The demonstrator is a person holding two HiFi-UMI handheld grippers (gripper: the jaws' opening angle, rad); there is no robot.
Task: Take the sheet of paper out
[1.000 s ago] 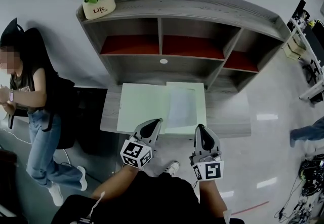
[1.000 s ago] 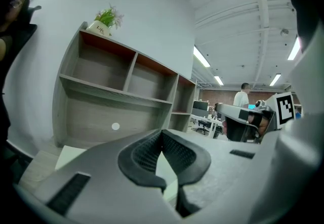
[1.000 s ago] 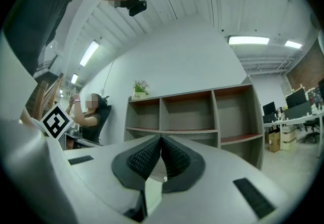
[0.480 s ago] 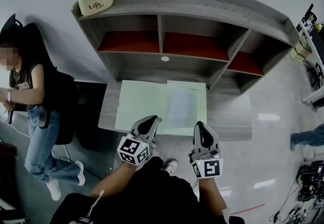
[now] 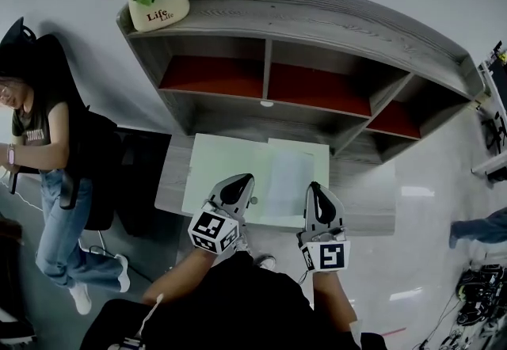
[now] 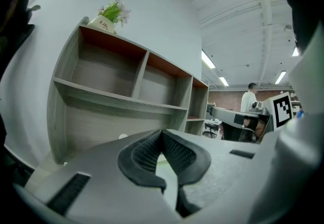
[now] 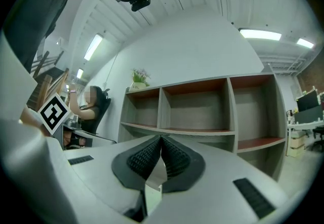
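— What are the grippers like?
— Left gripper (image 5: 240, 182) and right gripper (image 5: 317, 190): grey shells, black ribbed pads (image 6: 144, 154), each with a white cube (image 5: 212, 230) of black square markers. Black top (image 5: 238, 301) worn.

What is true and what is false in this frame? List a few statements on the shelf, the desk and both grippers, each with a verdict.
1. A flower pot stands on top of the shelf unit, at its left end. True.
2. The shelf compartments are packed with books. False: they are all empty.
3. The left gripper has its jaws together with nothing between them. True.
4. The right gripper holds the sheet of paper up off the desk. False: its jaws are shut on nothing, and the sheet lies flat on the light green folder.
5. A person stands left of the desk in the head view. True.
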